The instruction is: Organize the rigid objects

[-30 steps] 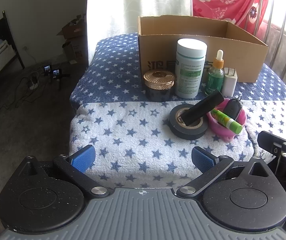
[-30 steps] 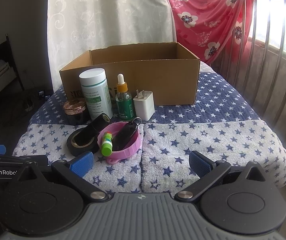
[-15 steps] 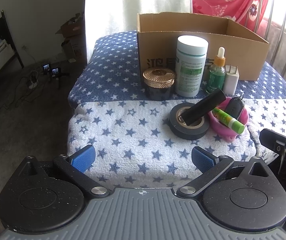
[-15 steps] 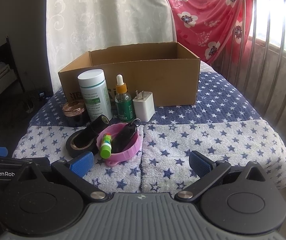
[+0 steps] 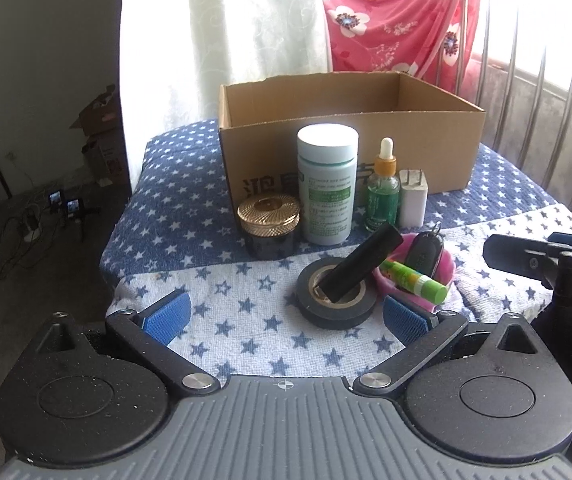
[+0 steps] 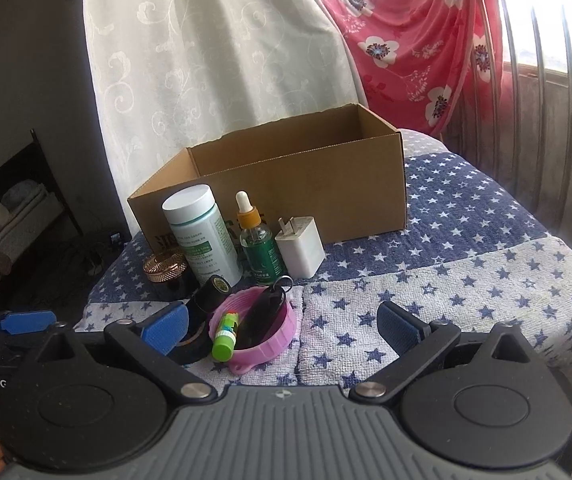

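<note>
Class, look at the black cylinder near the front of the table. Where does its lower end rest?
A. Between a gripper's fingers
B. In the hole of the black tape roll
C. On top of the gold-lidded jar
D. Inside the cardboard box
B: the black cylinder leans tilted with its lower end inside the black tape roll, apart from both grippers.

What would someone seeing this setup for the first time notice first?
Probably the open cardboard box at the back of the star-patterned cloth, with a tight cluster of small things in front: a tall white bottle, a green dropper bottle and a white charger. Nearer, a black tube leans in a black tape roll beside a pink bowl.
</note>
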The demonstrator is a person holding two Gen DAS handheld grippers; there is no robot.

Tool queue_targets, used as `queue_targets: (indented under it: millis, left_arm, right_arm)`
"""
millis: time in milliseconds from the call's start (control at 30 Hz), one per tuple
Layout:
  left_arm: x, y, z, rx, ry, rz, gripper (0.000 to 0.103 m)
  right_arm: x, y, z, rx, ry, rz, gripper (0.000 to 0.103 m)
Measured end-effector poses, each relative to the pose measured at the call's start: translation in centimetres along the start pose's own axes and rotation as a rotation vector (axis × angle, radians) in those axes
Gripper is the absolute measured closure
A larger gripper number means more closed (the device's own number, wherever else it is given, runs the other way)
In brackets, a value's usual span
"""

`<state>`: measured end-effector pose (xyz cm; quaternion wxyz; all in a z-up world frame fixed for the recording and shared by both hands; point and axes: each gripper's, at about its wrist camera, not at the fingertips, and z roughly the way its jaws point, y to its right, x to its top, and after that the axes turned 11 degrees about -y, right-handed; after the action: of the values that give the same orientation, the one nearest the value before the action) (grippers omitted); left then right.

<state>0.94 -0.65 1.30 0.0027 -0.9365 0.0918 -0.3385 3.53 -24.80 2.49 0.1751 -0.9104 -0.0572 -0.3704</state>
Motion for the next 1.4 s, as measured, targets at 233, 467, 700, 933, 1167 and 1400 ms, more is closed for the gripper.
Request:
queue_targets:
  millis: [233, 467, 700, 933, 1167, 1400]
  left_arm:
    - [1.3, 0.3, 1.2, -0.074, 0.043, 0.051, 0.006]
    - [1.9, 0.9, 3.4, -0.142, -0.015, 0.115, 0.030]
    - [2.2, 1.1, 5.0, -0.192, -0.058, 0.152, 0.048]
    - [2.8, 0.9, 6.2, -0.234, -0.087, 0.175, 0.058]
    - [3.1, 0.6, 7.0, -0.252, -0.102, 0.179, 0.059]
    - [3.3, 0.0, 7.7, -0.260, -0.112, 0.167, 0.063]
  right_arm:
    - [2.8, 0.5, 2.4, 0.216, -0.040, 0.058, 0.022]
    - [3.7, 0.3, 6.4, 0.309, -0.144, 0.094, 0.034]
    - [4.1, -0.3, 8.8, 0.302, -0.199, 0.085, 0.045]
    - [4.2, -0.2, 10.5, 0.314, -0.247, 0.109, 0.063]
    - [4.6, 0.4, 11.0, 0.389, -0.244, 0.145, 0.069]
    - [4.9, -0.2, 12.0, 0.451, -0.261, 0.144, 0.070]
